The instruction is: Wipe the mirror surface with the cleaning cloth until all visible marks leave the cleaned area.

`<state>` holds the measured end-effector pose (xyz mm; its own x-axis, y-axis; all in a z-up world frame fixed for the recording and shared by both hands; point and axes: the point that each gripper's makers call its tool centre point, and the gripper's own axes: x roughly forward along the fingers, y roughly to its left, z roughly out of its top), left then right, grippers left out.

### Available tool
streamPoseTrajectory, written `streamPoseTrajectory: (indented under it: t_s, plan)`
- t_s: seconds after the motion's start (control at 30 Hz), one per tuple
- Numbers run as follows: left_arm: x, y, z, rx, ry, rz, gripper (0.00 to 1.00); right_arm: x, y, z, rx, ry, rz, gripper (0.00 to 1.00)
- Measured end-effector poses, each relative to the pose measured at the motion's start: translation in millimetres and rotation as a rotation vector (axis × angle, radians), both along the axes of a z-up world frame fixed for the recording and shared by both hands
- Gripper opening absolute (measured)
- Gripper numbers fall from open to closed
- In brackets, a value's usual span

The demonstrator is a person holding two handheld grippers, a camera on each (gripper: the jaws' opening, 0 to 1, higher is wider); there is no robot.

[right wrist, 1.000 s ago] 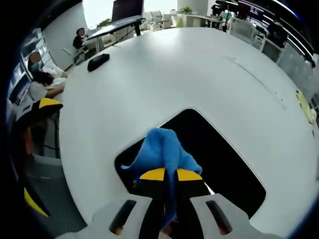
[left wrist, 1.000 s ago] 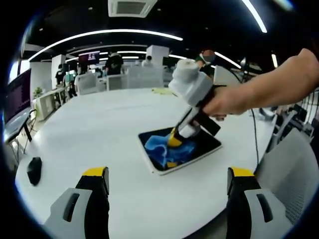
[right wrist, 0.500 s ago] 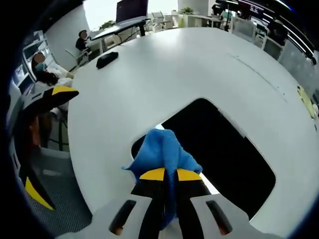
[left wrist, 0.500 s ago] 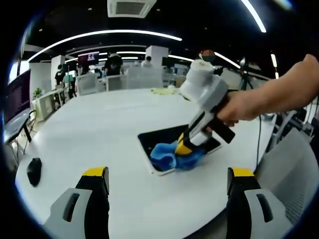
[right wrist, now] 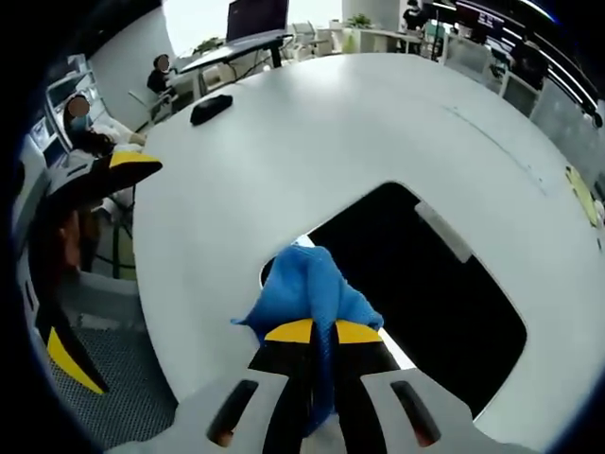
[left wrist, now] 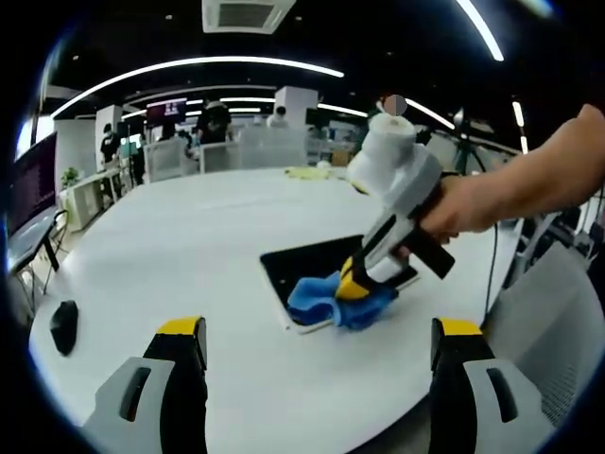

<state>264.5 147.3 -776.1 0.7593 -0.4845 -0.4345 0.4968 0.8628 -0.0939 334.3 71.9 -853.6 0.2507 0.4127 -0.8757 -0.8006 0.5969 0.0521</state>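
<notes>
One cloth (left wrist: 326, 298) now nearer mirror (left wrist: 307, 270) edge

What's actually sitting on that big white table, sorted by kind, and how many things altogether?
Mirror: 1
Blue cleaning cloth: 1, held in the right tool at the mirror's near edge
Black computer mouse: 1
Yellow item at the far side, too small to identify: 1
Total: 4

White round table (left wrist: 189, 246), black mouse (left wrist: 63, 324) near its edge, yellow note (left wrist: 307, 173)
</notes>
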Motion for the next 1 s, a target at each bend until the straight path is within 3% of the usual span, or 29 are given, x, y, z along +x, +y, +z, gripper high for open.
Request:
streamPoseTrajectory:
  t_s: [1.0]
  plan:
    - [0.3,1,0.3,0.001,-0.001,0.011,0.99,-2,-10,0.6,0.010,0.000,-0.003,0.02]
